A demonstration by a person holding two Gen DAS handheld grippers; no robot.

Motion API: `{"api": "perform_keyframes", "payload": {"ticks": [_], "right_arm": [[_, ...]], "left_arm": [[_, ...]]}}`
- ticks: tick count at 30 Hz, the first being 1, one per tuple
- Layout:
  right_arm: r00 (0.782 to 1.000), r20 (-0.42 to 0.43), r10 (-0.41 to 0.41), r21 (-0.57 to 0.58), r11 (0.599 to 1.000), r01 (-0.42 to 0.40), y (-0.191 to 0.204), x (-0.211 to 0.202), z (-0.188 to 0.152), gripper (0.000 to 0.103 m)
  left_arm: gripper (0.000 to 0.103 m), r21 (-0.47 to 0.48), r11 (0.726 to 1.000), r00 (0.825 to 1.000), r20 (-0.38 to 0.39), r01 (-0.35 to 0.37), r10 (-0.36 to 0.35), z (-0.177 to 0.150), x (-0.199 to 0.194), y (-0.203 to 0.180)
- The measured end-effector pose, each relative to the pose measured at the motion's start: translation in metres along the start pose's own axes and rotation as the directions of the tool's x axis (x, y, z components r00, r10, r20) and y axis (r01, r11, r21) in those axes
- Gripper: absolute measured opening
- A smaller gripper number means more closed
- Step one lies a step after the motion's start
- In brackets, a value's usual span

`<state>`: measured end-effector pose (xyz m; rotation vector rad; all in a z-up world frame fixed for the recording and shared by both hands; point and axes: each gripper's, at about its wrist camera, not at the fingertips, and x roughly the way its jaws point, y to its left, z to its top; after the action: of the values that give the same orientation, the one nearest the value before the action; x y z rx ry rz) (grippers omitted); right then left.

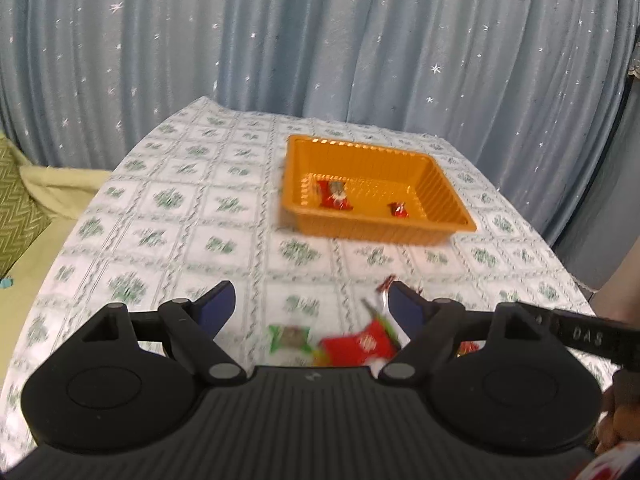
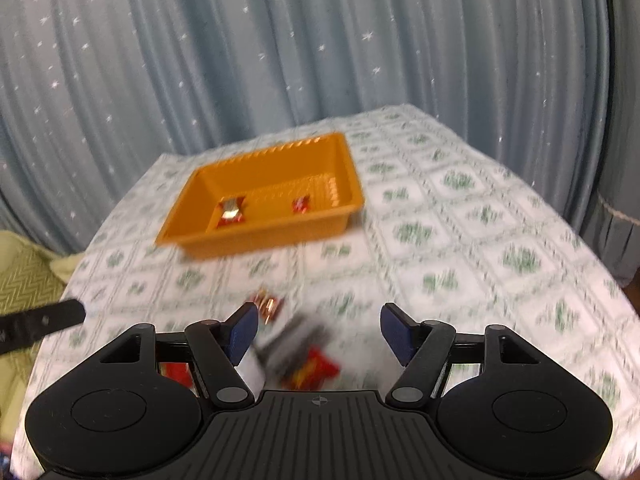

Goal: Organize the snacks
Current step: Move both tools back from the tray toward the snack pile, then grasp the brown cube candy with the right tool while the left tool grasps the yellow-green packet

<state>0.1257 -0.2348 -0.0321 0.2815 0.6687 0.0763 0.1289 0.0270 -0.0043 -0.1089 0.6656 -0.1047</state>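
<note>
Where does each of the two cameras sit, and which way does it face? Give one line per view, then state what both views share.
Left wrist: sits on the left gripper, looking forward along its open blue fingers over loose snacks toward the orange tray; a bit of the person's hand shows at the right edge.
Right wrist: sits on the right gripper, fingers open, facing the same tray from the other side; no hand visible.
Shared: tray, two wrapped snacks inside, patterned tablecloth, blue curtain.
</note>
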Motion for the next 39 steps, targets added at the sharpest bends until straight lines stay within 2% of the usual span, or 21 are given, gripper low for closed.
{"api": "perform_keyframes", "payload": {"ticks": [9,13,17,19,21,27,32,39], "right_arm": [[1.0,-0.021,0.022,0.011,1.0,-0.022,0.014,-0.025,-0.055,0.068],[0.997,-0.059,0.046,0.019,0.999,-0.045,0.022,-0.02,-0.071,0.068],[0.994,-0.084,0.064,0.019,0.998,-0.063,0.029,-0.009,-0.081,0.067],[0.992,-0.104,0.069,0.026,0.997,-0.067,0.032,-0.002,-0.084,0.063],[0.989,-0.124,0.078,0.028,0.997,-0.075,0.034,0.005,-0.088,0.052],[0.986,-0.147,0.08,0.029,0.997,-0.077,0.04,0.024,-0.096,0.051],[0.989,-0.128,0.076,0.023,0.997,-0.074,0.048,0.035,-0.093,0.051],[0.994,-0.105,0.007,-0.096,0.995,-0.017,0.07,0.05,-0.09,0.051]], "left_arm": [[0.082,-0.019,1.0,0.999,-0.045,-0.023,0.022,-0.035,-0.023,0.017],[0.082,0.001,0.999,0.998,-0.048,-0.05,0.05,-0.042,-0.025,0.024],[0.082,-0.023,0.998,0.997,-0.061,-0.051,0.05,-0.044,-0.021,0.031],[0.082,-0.025,0.998,0.997,-0.063,-0.049,0.047,-0.045,-0.018,0.032],[0.082,-0.03,0.999,0.997,-0.068,-0.044,0.042,-0.046,-0.015,0.033],[0.084,-0.033,0.999,0.995,-0.086,-0.043,0.04,-0.05,-0.005,0.034],[0.085,-0.049,0.998,0.994,-0.098,-0.043,0.038,-0.051,0.003,0.037],[0.085,-0.052,0.998,0.994,-0.106,-0.031,0.025,-0.051,0.01,0.036]]}}
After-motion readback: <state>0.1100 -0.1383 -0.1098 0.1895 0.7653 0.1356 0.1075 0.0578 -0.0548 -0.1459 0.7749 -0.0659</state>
